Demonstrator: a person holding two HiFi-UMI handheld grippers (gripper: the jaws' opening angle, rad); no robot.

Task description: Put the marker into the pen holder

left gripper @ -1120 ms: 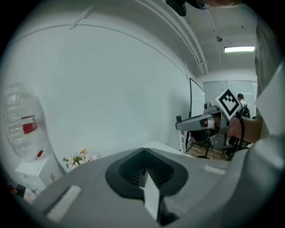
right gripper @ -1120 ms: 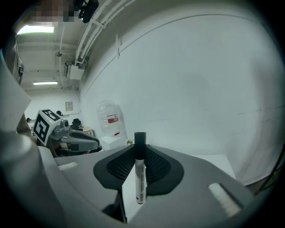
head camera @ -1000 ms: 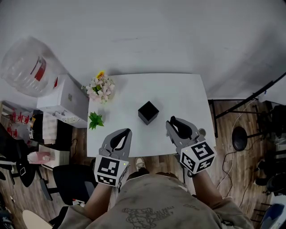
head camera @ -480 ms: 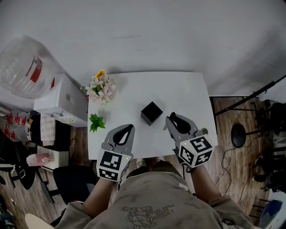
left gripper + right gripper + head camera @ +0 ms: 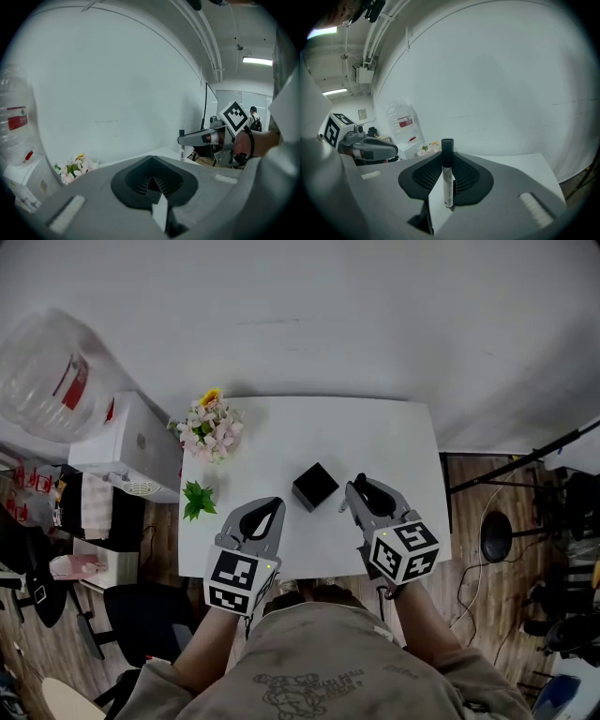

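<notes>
A white counter point(image 5: 375, 427) stands against a plain white wall point(image 5: 300, 315), with wood flooring point(image 5: 469, 484) on either side of it.

The marker point(image 5: 447, 173) is clamped in the right gripper point(image 5: 356, 488). In the right gripper view it stands upright across the jaws. Its long axis is close to vertical, its dark end rises above the pads, and its pale barrel runs down between them. The jaws are set narrow, pressed on the barrel.

The pen holder point(image 5: 314, 487), a small black cube, sits on the counter just ahead of that gripper's tips and slightly to its left, near but not touching. From above its top shows only as black, so its opening cannot be made out.

The left gripper point(image 5: 270, 506) hangs on the holder's other side, so the holder lies ahead and to its right. Its jaws are drawn together with nothing between them. Both grippers are near the holder, but the right one carries the marker, so the coming move is most likely its own. It probably has to carry the marker a short way forward and left until the lower end is over the holder, keep the marker upright, then lower it in.

Further out on the left gripper's side, a bunch of pale flowers point(image 5: 211, 423) and a small green plant point(image 5: 195, 498) sit by the counter's edge. Beyond them stands a white water dispenser point(image 5: 127, 451) with a clear bottle point(image 5: 47, 371).
</notes>
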